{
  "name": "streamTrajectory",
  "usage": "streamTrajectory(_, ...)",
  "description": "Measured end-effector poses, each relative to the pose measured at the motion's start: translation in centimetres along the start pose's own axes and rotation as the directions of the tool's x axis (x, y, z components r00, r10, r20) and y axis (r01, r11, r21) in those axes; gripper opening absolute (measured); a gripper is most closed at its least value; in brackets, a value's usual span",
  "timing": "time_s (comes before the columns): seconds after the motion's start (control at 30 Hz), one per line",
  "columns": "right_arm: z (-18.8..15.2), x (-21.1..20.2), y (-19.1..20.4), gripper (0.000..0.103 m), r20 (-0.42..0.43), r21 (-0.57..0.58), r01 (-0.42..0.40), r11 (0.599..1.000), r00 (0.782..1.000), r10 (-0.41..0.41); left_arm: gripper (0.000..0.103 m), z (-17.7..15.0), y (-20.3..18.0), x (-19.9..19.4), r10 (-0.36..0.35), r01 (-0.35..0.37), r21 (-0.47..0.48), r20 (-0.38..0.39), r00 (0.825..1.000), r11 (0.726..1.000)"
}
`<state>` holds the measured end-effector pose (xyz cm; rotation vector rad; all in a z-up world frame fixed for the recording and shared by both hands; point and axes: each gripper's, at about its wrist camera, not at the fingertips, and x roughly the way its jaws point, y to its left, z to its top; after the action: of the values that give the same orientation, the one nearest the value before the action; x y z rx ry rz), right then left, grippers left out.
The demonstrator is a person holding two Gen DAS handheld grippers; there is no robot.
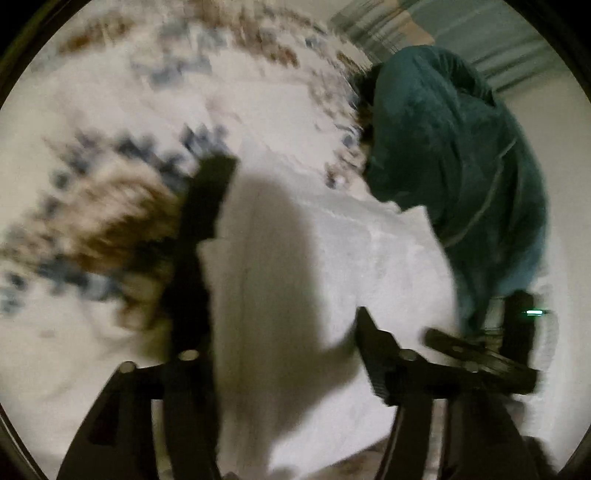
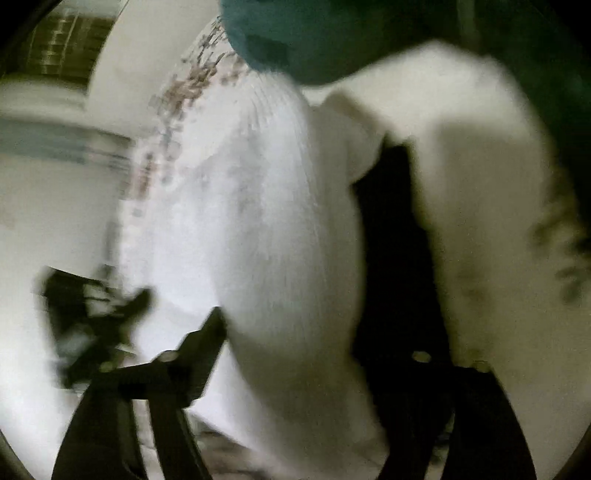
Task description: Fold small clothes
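Observation:
A white garment (image 1: 325, 258) fills the middle of the left wrist view, lying on a white cloth with a brown and blue pattern (image 1: 110, 229). My left gripper (image 1: 291, 266) has its fingers wide apart, with the white garment between them. In the right wrist view the same white garment (image 2: 280, 229) bulges between the fingers of my right gripper (image 2: 314, 266), which also stand wide apart. Both views are blurred. The right gripper's body shows at the right of the left wrist view (image 1: 480, 354).
A teal garment (image 1: 454, 155) lies bunched at the far right, touching the white one; it also shows at the top of the right wrist view (image 2: 295, 40). A striped surface (image 1: 384, 29) is at the far top.

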<state>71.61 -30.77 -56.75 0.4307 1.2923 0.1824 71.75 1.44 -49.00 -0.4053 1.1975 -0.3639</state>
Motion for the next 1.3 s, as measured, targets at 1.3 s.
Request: streamTrajectory(1.3,-28.8,-54.4,19.9,0.103,0.557,-0.054,0.504,0.862,0.731,-0.393,0.1,-23.0,-27.3,-40.0,0.377,-0.451,0.106,0.402,0.835,0.886)
